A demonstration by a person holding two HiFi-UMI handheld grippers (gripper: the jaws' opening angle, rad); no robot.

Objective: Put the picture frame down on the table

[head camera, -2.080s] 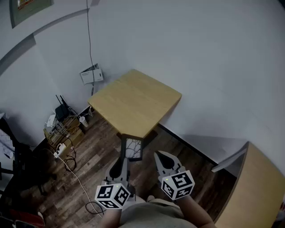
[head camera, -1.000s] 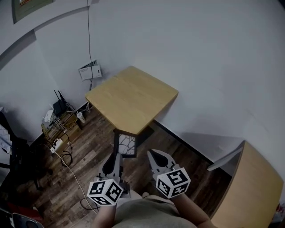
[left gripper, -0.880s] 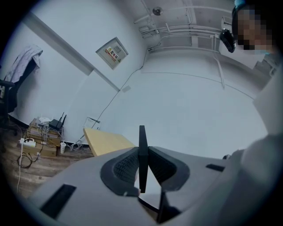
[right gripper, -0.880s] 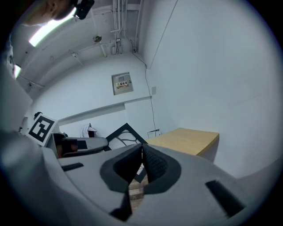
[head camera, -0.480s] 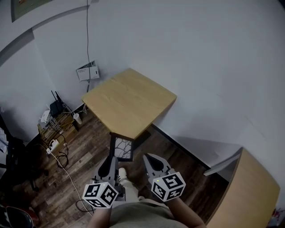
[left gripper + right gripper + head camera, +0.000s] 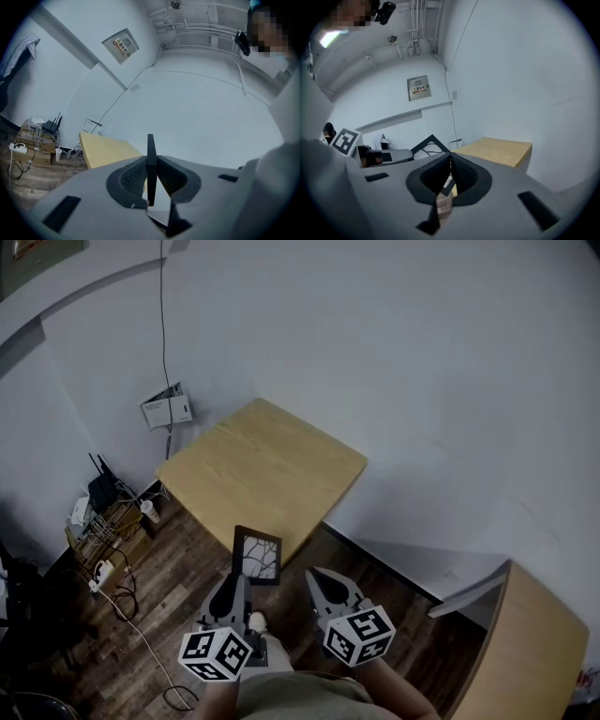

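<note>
The picture frame [image 6: 257,556] is dark, with a white branch drawing. It is held upright in the air at the near edge of the light wooden table [image 6: 262,474], overlapping that edge in the head view. My left gripper [image 6: 236,579] is shut on the frame's lower edge. In the left gripper view the frame [image 6: 151,154] shows edge-on between the pads, with the table [image 6: 105,149] beyond. My right gripper [image 6: 317,575] hangs beside it, shut and empty. From the right gripper view its tips [image 6: 450,159] meet, and the frame [image 6: 425,142] and the table [image 6: 497,149] lie ahead.
White walls meet behind the table. A wall-mounted paper holder [image 6: 166,411] and a hanging cable are at the back left. Routers, a wire basket and cords [image 6: 103,512] clutter the wooden floor at left. A second wooden table [image 6: 530,643] stands at right. A shoe [image 6: 255,622] shows below.
The table has come nearer in the head view. The left gripper has lifted the frame forward, from over the floor to the table's near edge. The right gripper stays shut alongside.
</note>
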